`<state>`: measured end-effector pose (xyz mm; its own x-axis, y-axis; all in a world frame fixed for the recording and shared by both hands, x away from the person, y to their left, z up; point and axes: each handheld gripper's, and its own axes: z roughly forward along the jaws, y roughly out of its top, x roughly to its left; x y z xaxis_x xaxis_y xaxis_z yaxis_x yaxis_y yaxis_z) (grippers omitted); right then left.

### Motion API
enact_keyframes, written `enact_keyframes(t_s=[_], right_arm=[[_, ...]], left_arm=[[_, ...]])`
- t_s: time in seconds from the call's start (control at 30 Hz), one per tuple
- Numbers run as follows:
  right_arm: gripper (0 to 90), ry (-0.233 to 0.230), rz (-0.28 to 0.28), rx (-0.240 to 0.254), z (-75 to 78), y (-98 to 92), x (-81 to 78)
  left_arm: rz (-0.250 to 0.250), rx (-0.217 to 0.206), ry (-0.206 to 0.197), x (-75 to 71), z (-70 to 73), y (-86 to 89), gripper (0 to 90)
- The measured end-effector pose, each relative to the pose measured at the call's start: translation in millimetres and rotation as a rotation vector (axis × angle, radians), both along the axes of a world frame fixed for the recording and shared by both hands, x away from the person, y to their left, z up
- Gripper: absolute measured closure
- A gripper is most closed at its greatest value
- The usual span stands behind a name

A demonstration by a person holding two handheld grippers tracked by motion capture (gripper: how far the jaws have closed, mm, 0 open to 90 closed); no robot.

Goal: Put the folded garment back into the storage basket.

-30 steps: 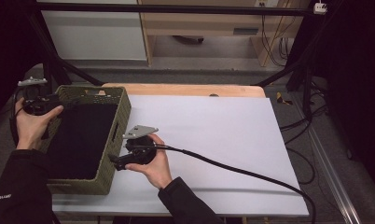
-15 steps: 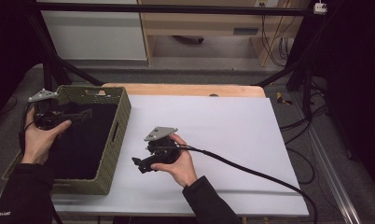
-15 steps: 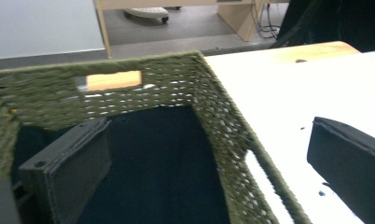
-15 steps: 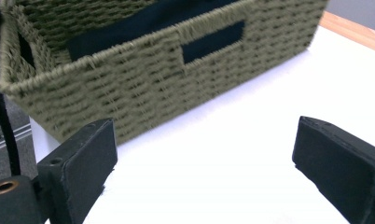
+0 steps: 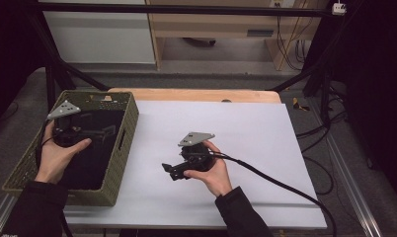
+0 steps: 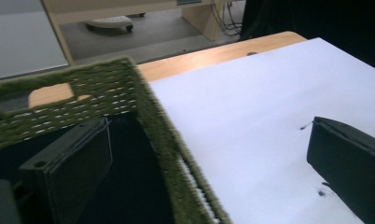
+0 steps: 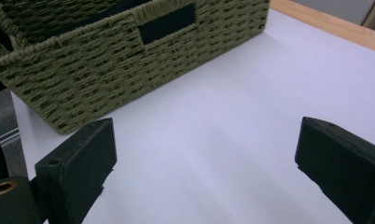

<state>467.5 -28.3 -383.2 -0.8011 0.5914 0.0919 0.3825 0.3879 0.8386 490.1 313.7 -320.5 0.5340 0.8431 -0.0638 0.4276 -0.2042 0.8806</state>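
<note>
An olive woven basket [image 5: 130, 123] stands at the left end of the table, its inside dark. My left gripper [image 5: 101, 130] hovers over the basket's inside and points right. In the left gripper view it [image 6: 209, 172] straddles the basket's right rim [image 6: 153, 121], wide open and touching nothing. My right gripper [image 5: 170, 171] is held above the white sheet [image 5: 246, 128], right of the basket, pointing left. It [image 7: 209, 163] faces the basket's handle wall [image 7: 106, 60] with only bare sheet between its jaws. Both grippers' jaws have just been opening.
The white sheet covers most of the table, and a wooden edge [image 5: 196, 94] shows at the back. The right gripper's black cable [image 5: 280, 185] trails across the sheet to the front right. Black frame legs [image 5: 310, 69] and floor cables stand beyond the table.
The left hand has moved right, from the basket's left wall to over its inside. The right hand has drawn right, away from the basket's right wall, out over the sheet.
</note>
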Motion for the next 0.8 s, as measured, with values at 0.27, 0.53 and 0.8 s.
enact_keyframes(t_s=[0.27,0.53,0.8], right_arm=[[4.9,0.001,-0.044,0.0,-1.9,-32.6,2.7],[4.3,0.013,-0.081,-0.028,-6.9,-64.3,2.3],[3.6,0.04,-0.12,-0.039,-18.2,-106.2,-0.7]], left_arm=[[-0.104,0.017,-0.016,-9.4,-0.1,-36.7,0.0],[-0.162,-0.004,-0.023,-16.8,-8.2,-61.0,0.0],[-0.233,0.009,-0.019,-21.3,-24.5,-96.8,0.0]])
